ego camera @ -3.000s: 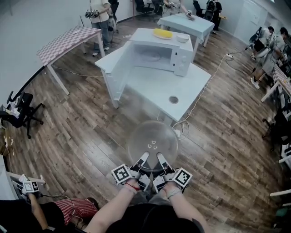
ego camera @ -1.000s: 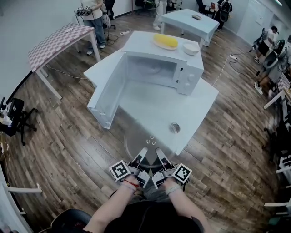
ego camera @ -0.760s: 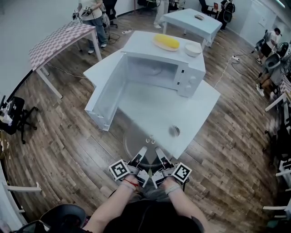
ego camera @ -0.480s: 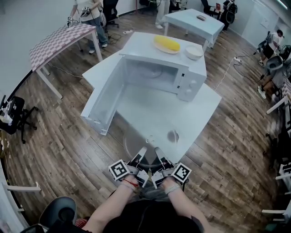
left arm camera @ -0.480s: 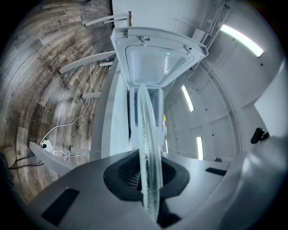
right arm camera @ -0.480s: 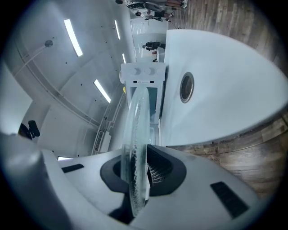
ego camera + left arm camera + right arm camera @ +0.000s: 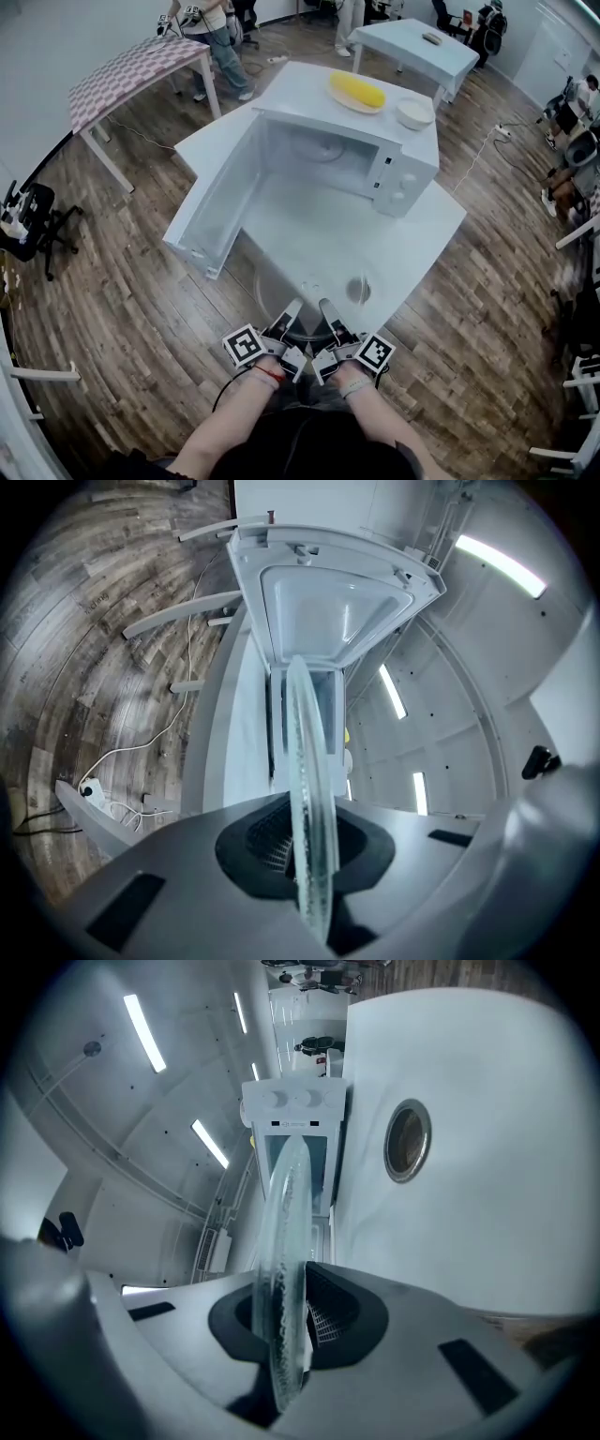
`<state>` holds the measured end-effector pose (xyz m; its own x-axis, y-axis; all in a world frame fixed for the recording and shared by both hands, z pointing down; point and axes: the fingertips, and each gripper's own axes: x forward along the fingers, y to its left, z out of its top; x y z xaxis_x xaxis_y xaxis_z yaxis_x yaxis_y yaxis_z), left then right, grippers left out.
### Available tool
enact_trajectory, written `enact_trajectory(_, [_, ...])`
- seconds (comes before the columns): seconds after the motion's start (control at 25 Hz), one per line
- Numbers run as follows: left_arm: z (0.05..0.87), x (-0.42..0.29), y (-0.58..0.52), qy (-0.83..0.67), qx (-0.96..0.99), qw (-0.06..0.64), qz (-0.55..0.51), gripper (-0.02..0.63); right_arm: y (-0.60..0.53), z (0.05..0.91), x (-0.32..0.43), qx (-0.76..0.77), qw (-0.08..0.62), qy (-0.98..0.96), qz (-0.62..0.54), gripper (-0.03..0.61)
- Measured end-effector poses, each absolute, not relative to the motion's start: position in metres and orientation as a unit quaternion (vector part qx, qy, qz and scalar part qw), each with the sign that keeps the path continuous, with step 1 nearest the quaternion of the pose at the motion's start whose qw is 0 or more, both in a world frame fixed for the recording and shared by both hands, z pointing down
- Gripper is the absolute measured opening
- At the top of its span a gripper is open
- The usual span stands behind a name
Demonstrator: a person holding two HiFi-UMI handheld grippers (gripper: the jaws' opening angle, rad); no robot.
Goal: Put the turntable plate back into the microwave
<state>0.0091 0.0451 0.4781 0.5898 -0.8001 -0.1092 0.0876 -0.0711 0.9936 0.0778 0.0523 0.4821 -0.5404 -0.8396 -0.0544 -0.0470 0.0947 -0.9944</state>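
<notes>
Above the table's [image 7: 412, 234] near corner, left gripper [image 7: 292, 310] and right gripper [image 7: 326, 308] pinched the glass plate's [image 7: 306, 761] rim, a thin hold that could let it slip.

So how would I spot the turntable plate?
Find the open microwave on the white table. At its near corner, the left gripper and right gripper pinch a clear glass disc, see-through unlike the yellow dish and white bowl on top.

The turntable plate [image 7: 305, 789] I held was clear glass, its rim pebbled. My left hand-held gripper [image 7: 302, 855] was matt grey plastic with dark gridded pads [image 7: 265, 844]. The counter [image 7: 412, 234] was smooth white, the floor [image 7: 122, 272] grained wood.
</notes>
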Motion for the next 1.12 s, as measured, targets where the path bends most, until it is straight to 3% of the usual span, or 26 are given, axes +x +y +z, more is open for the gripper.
enact_trajectory(1.12, [0.482, 0.007, -0.038, -0.267, 0.637, 0.638, -0.341, 0.032, -0.027, 0.487, 0.076, -0.353, 0.357, 0.643, -0.579, 0.041])
